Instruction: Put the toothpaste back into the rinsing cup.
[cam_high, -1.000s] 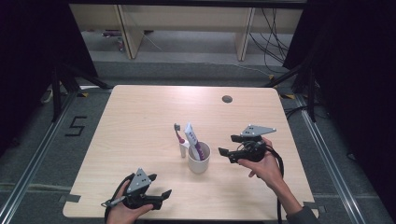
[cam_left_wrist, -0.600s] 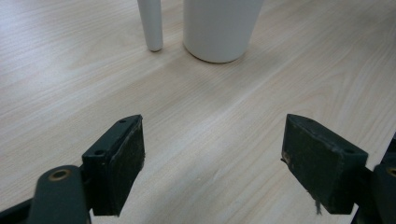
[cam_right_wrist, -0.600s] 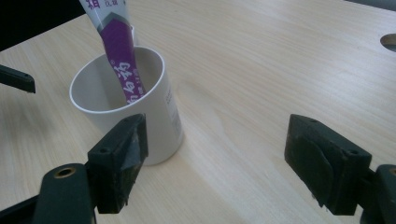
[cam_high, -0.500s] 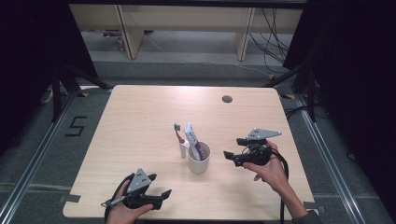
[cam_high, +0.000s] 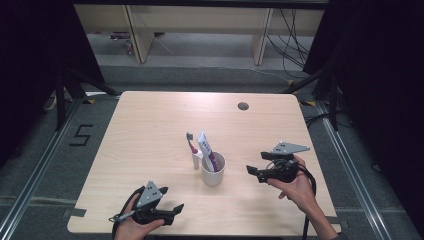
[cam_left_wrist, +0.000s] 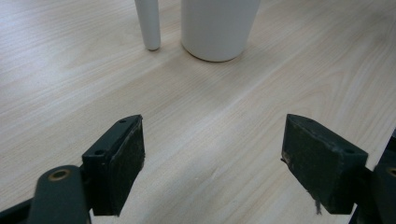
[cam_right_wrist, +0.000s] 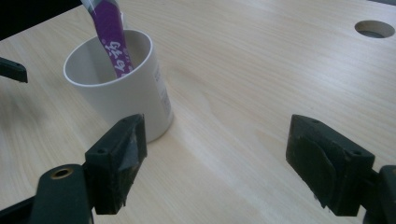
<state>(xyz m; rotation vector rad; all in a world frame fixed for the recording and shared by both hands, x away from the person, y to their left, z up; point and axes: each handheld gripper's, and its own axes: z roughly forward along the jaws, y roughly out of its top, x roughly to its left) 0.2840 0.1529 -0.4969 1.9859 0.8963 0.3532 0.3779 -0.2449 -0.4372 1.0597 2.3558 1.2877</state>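
Right gripper (cam_high: 254, 172) hangs with its jaws wide apart and nothing between them, just beside the white cup (cam_high: 213, 169) that stands mid-table with a purple tube (cam_high: 207, 151) leaning inside. That cup looks light, stiff and smooth, likely to tip, so a grip low across its wall seems safest. Left gripper (cam_high: 171, 211) is also spread and empty at the near edge of the table (cam_high: 150, 120).

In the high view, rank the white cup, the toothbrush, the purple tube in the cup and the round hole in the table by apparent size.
1. White cup.
2. Purple tube, partly hidden inside the cup.
3. Toothbrush, slimmer, of similar visible length; these two are close.
4. Round hole, smallest, though farther from the camera.
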